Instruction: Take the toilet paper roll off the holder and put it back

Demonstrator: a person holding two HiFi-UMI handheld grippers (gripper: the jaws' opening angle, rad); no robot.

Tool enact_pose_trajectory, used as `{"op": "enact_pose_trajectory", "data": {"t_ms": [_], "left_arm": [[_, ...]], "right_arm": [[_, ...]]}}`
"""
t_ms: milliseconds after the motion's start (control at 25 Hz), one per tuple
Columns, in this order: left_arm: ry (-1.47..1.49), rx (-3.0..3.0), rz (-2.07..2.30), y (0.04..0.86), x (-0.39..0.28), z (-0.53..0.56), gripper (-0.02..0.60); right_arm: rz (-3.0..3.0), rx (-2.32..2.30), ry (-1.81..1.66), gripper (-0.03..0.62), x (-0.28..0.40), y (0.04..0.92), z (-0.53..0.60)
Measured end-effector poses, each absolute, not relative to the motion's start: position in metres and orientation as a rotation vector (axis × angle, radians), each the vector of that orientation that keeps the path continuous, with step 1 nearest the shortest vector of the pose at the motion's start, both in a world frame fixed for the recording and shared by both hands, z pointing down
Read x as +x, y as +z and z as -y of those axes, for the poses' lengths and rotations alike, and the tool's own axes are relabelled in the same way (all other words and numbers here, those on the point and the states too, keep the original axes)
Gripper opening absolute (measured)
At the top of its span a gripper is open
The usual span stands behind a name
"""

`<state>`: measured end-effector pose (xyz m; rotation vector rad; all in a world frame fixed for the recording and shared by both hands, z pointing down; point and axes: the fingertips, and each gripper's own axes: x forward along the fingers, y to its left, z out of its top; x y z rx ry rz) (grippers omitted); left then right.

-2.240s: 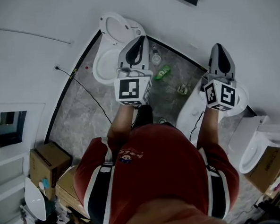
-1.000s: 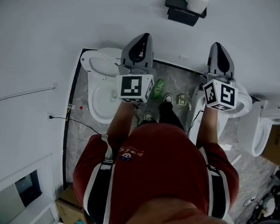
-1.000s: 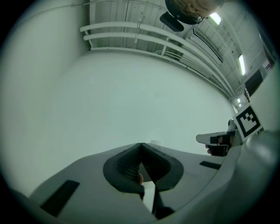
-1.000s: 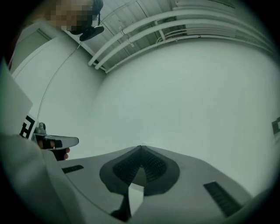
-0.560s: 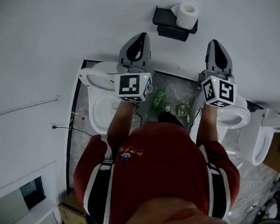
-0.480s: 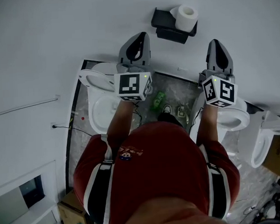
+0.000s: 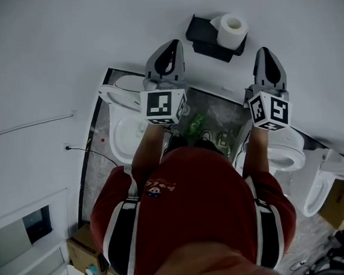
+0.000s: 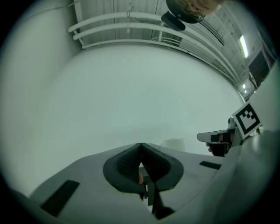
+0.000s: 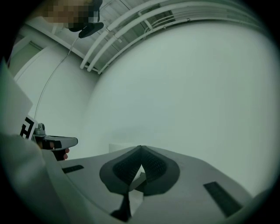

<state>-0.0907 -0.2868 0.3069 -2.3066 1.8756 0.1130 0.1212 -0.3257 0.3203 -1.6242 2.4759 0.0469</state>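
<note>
A white toilet paper roll (image 7: pixel 232 30) sits on a black wall holder (image 7: pixel 202 34) at the top of the head view, on the white wall. My left gripper (image 7: pixel 173 43) points at the wall just below and left of the holder. It is shut, its pads meeting at the tips (image 8: pixel 141 144) with nothing between them. My right gripper (image 7: pixel 264 50) is level with it, to the lower right of the roll. It is shut and empty too (image 9: pixel 140 148). In the left gripper view the roll (image 8: pixel 174 141) shows faintly just past the jaws.
Below the grippers are a white toilet (image 7: pixel 123 122) on the left and two more (image 7: pixel 286 151) (image 7: pixel 321 180) on the right. A green bottle (image 7: pixel 195 123) lies on the grey floor between them. A black cable (image 7: pixel 91 153) and cardboard boxes (image 7: pixel 86 249) lie lower left.
The view has swung up and across the wall, so the holder and roll came into sight and now sit just above the grippers. Both grippers stayed shut and held forward.
</note>
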Motion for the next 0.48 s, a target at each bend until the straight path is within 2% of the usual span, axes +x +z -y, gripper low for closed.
{"op": "enact_pose_trajectory", "data": {"t_ms": [480], "left_arm": [[0.136, -2.398, -1.776, 0.308, -0.103, 0.322, 0.018]], "right_arm": [[-2.426, -1.723, 0.051, 0.008, 0.106, 0.322, 0.342]]}}
